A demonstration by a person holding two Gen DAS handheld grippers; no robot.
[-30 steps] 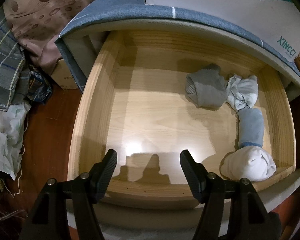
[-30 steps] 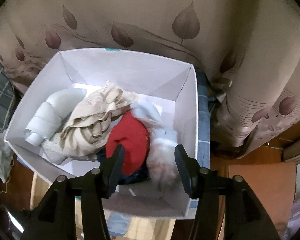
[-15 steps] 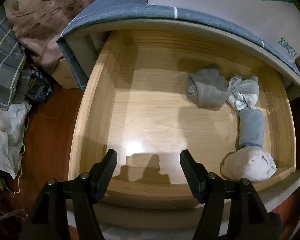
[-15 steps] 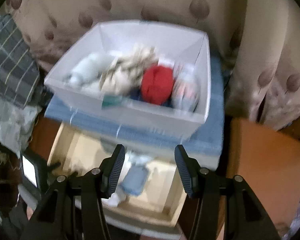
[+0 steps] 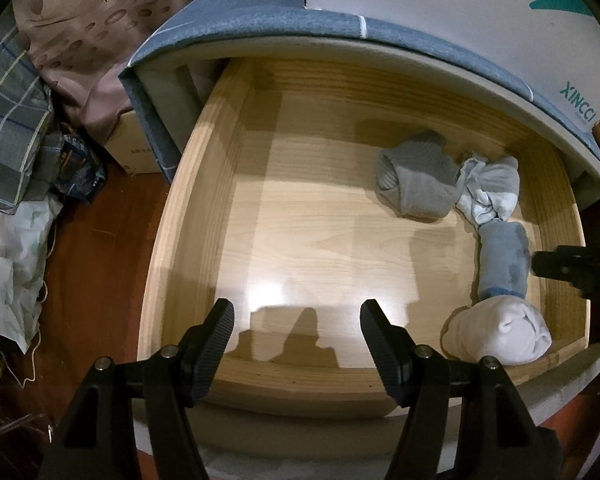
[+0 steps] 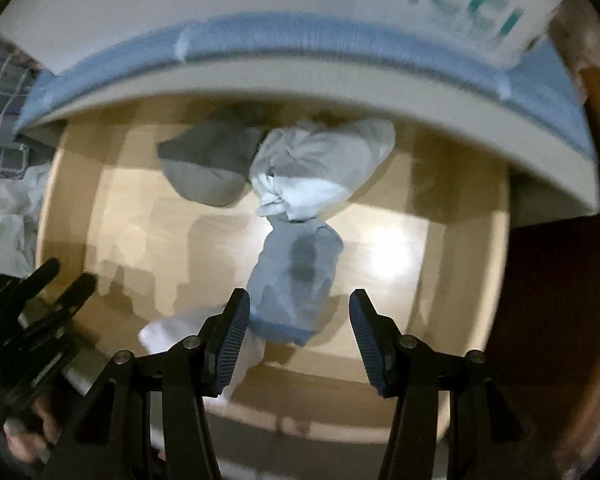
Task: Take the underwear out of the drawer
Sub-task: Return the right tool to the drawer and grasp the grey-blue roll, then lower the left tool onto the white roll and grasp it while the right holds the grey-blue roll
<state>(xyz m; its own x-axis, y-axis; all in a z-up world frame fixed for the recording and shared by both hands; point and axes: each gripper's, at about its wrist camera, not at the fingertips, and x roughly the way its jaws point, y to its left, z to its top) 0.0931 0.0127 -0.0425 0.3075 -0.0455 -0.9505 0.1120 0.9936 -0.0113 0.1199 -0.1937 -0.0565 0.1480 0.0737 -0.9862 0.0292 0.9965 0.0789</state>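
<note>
The open wooden drawer (image 5: 188, 208) holds several rolled garments along its right side: a grey roll (image 5: 414, 180), a white-and-grey bundle (image 5: 490, 190), a blue-grey roll (image 5: 502, 262) and a white roll (image 5: 500, 334). My left gripper (image 5: 296, 330) is open and empty over the drawer's front edge. My right gripper (image 6: 298, 322) is open and empty, hovering just above the blue-grey roll (image 6: 296, 276), with the white-and-grey bundle (image 6: 320, 168) and grey roll (image 6: 208, 168) beyond it. The right gripper's tip shows in the left wrist view (image 5: 568, 266) at the drawer's right wall.
A white box marked XINCCI (image 5: 460, 8) stands on the blue-covered cabinet top (image 5: 236, 12) above the drawer. Piled clothes and bedding (image 5: 12, 128) and a cardboard box (image 5: 136, 144) lie on the red-brown floor to the left. The left gripper shows at the left in the right wrist view (image 6: 32, 312).
My right gripper swung down from the white box on the cabinet top to just above the blue-grey roll in the drawer. My left gripper has stayed in place.
</note>
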